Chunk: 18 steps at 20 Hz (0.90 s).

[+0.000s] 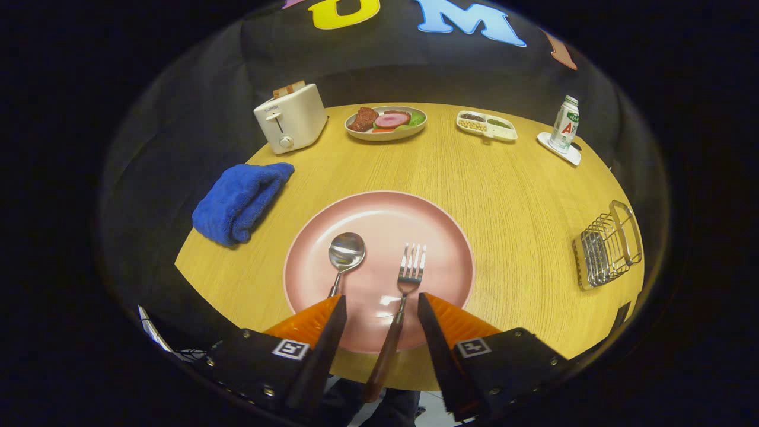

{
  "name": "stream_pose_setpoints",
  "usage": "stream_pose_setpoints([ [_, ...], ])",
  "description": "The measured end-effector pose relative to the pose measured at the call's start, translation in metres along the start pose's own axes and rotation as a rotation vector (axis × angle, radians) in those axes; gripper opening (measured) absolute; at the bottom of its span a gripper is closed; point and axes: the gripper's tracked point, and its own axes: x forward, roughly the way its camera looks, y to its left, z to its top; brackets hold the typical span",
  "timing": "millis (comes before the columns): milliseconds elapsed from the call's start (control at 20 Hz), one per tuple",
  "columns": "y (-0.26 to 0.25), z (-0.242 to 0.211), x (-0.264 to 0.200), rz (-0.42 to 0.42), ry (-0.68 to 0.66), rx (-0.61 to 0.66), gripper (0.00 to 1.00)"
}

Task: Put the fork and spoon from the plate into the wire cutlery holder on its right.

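Pink and round, the plate [415,219] lies in the middle of a wooden table [504,178] and serves as the mark for everything else. On it lie a spoon [344,255], toward its left half, and a fork [409,273] beside it, tines pointing away; the fork's brown handle runs back over the plate's near rim.

The gripper [379,305] hovers over the plate's near edge with its fingers spread apart, touching nothing. The fork's handle passes between them, and the spoon's handle disappears behind the left finger.

Right of the plate, well apart near the table's edge, stands the wire cutlery holder [608,246]; bare tabletop lies between the two. Left of the plate sits a folded blue towel [240,201]. Beyond the plate, along the far edge, stand a white toaster [290,118], a dish of food [385,123], a small divided tray [486,126] and a can [564,124] on a white coaster.
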Motion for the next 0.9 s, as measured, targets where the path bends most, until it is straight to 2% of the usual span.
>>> stream_pose_setpoints([
  [100, -0.003, -0.004, 0.005, -0.007, 0.028, 0.026, 0.62],
  [150, -0.004, -0.004, 0.006, -0.010, 0.035, 0.029, 0.62],
  [300, -0.005, -0.010, 0.011, -0.020, 0.072, 0.031, 0.37],
  [400, -0.008, -0.012, 0.015, -0.030, 0.090, 0.014, 0.37],
  [450, -0.018, -0.007, 0.003, -0.071, 0.083, 0.021, 0.37],
  [500, -0.014, -0.010, 0.018, -0.049, 0.095, 0.033, 0.13],
  [600, -0.006, -0.012, 0.013, -0.031, 0.105, 0.048, 0.13],
  [700, -0.008, -0.012, 0.013, -0.031, 0.110, 0.065, 0.05],
  [900, -0.003, -0.002, 0.007, -0.002, 0.080, 0.091, 0.05],
])
